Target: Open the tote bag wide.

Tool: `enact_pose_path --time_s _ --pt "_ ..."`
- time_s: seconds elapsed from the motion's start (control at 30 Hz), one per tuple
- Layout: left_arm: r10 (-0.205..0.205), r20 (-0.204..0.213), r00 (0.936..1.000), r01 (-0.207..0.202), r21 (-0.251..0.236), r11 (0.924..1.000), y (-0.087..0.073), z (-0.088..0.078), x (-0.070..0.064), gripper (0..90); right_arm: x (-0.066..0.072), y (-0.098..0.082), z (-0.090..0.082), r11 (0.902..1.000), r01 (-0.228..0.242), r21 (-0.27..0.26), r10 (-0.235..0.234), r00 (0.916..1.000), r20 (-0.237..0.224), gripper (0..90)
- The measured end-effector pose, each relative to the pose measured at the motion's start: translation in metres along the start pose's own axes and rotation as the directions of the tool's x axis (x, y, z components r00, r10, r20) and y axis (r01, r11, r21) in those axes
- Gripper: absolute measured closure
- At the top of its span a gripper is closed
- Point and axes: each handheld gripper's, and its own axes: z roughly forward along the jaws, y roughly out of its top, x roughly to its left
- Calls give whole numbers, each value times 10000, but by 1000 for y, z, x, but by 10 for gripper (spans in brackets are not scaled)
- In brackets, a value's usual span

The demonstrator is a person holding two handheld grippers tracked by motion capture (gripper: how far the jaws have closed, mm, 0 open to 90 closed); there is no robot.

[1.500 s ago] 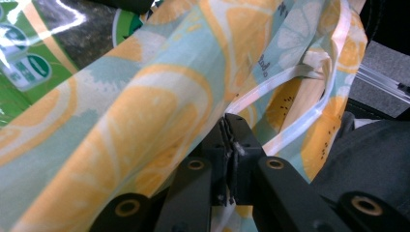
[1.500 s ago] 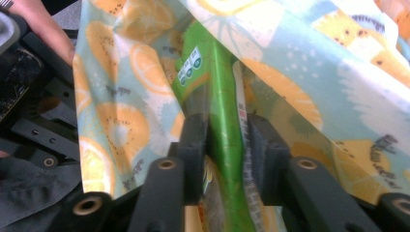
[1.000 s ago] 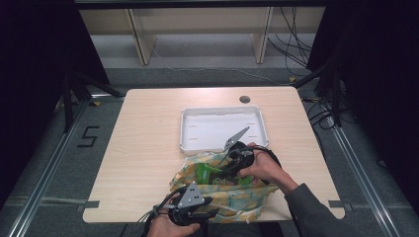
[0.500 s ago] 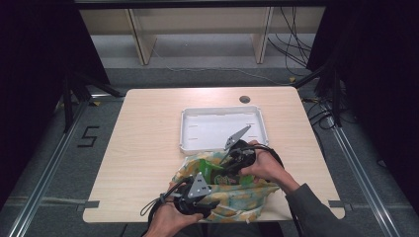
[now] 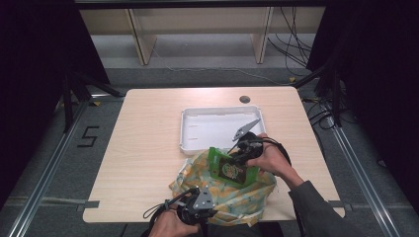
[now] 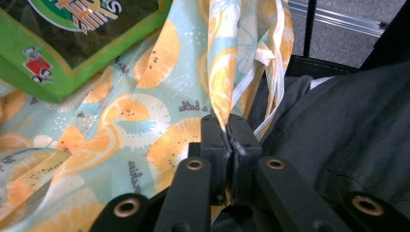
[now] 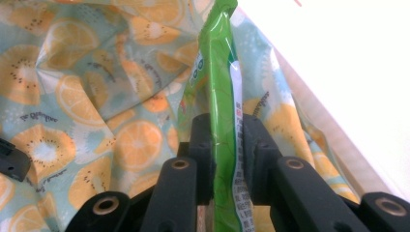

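Two grips on: left gripper (image 5: 195, 205) jaws just closed, now pinching edge of fruit-print bag (image 5: 225, 190) at table's 6 o'clock. Right gripper (image 5: 236, 157) clamps green packet (image 5: 231, 168), now lifted higher out of bag, tray (image 5: 220, 127) at 12 o'clock of it.

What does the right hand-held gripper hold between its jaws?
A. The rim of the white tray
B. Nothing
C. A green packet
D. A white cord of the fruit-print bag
C: in the right gripper view the jaws of the right hand-held gripper press on both sides of the green packet, above the fruit-print bag.
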Motion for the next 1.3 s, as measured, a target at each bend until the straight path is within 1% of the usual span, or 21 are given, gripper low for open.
enact_pose_path --time_s 0.03,0.07,0.17,0.2,0.47,0.6,0.7,0.73,0.77,0.8,0.9,0.93,0.97,1.0,1.07,1.1,1.13,1.17,1.2,1.23,1.3 --pt "-182 -93 9998 181 -95 9998 0 0 0 838 -1 0 0 9999 152 -79 -152 9999 5 777" --pt "65 -28 10000 -65 64 10000 1 -1 2 828 -1 0 -1 9998 131 -118 -131 9999 49 777" --pt "-7 -66 10000 8 15 10000 1 -2 2 782 0 2 -4 9999 -25 -170 27 9999 106 777" --pt "-481 -108 9988 476 -379 9981 1 -1 0 755 0 2 -5 9998 -35 -220 37 10000 72 777" --pt "-1050 -264 9941 1015 -1104 9887 5 -12 7 549 8 11 -24 9931 326 -1124 -334 9994 -51 777" --pt "-1512 -290 9881 1445 -1648 9757 9 -27 11 474 12 17 -37 9866 464 -1566 -476 9989 -43 777" --pt "-1601 -395 9863 1484 -2113 9661 10 -38 14 442 13 19 -46 9829 488 -1775 -518 9986 -124 776" --pt "-1537 -531 9867 1403 -1999 9697 9 -44 16 438 13 20 -48 9809 527 -1871 -559 9984 -122 776" --pt "-1739 -386 9840 1617 -2165 9628 9 -48 15 435 13 20 -50 9793 552 -1948 -569 9984 -31 776" --pt "-1560 -422 9868 1440 -2094 9672 8 -54 18 430 13 21 -53 9776 532 -2037 -562 9984 -93 777" --pt "-1703 -474 9843 1563 -2160 9638 4 -64 19 399 12 21 -61 9736 468 -2236 -500 9987 -89 776" --pt "-2073 -332 9777 1933 -2424 9507 1 -67 17 391 11 22 -63 9732 455 -2255 -485 9988 -77 776" --pt "-2121 -809 9739 1872 -2421 9520 -3 -71 19 386 10 22 -66 9719 446 -2313 -456 9990 11 776" --pt "-1969 -877 9765 1722 -2322 9573 -7 -75 20 382 9 22 -68 9707 406 -2368 -418 9991 -3 776" --pt "-2132 -973 9721 1838 -2481 9511 -12 -79 21 374 7 22 -72 9677 407 -2487 -392 9992 109 776" --pt "-2139 -1033 9714 1849 -2364 9539 -15 -81 21 367 7 22 -73 9667 192 -2552 -193 9998 19 776" --pt "-2423 -1005 9650 2125 -2422 9467 -17 -82 20 362 5 22 -73 9646 320 -2617 -329 9995 11 776" --pt "-2383 -1052 9655 2069 -2457 9470 -20 -84 22 356 6 21 -76 9653 100 -2611 -105 9999 -4 776" --pt "-2690 -1041 9575 2346 -2613 9363 -22 -85 21 348 5 22 -76 9617 181 -2734 -179 9998 32 776" --pt "-2583 -1171 9590 2229 -2517 9418 -24 -89 22 341 6 21 -78 9634 2 -2681 -23 10000 -76 776" --pt "-2891 -1191 9499 2494 -2691 9303 -28 -92 21 333 4 21 -81 9592 -39 -2828 20 10000 -71 776"
